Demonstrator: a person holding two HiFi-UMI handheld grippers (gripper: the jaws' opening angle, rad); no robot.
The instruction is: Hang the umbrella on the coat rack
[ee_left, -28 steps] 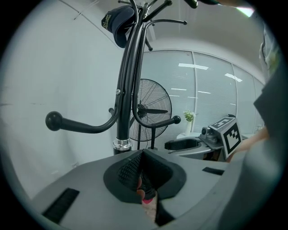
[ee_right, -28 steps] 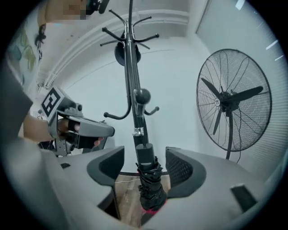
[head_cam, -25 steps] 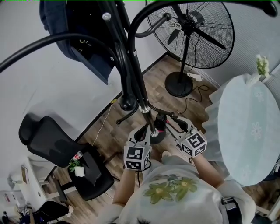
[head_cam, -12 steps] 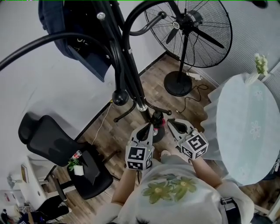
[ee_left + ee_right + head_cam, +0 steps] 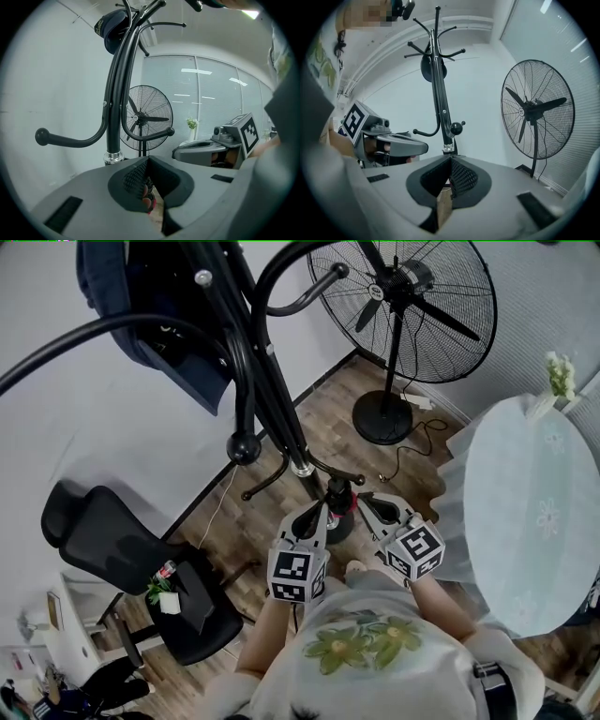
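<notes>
We see our left gripper [image 5: 149, 158] with jaws together, the black coat rack [image 5: 114, 108] close ahead, a fan [image 5: 140, 118] behind it, our right gripper [image 5: 206, 151] beside.

**A:** Black all over on the curved-arm metal coat rack [image 5: 274, 409], and the cloth garment [image 5: 197, 376] beside it reads dark navy.

**B:** Black again on the round-caged standing fan [image 5: 403, 287] and the padded office chair [image 5: 103, 540].

**A:** Brown planks on the wooden floor [image 5: 319, 418], and a plain white wall [image 5: 94, 446].

**B:** The round table's cloth [image 5: 534, 502] is pale, with faint flower prints.

**A:** Grey left gripper [image 5: 319, 512], grey right gripper [image 5: 366, 501], and black-and-white squares on each cube.

**B:** The person's white shirt [image 5: 366, 652] carries green-and-yellow flowers.
</notes>
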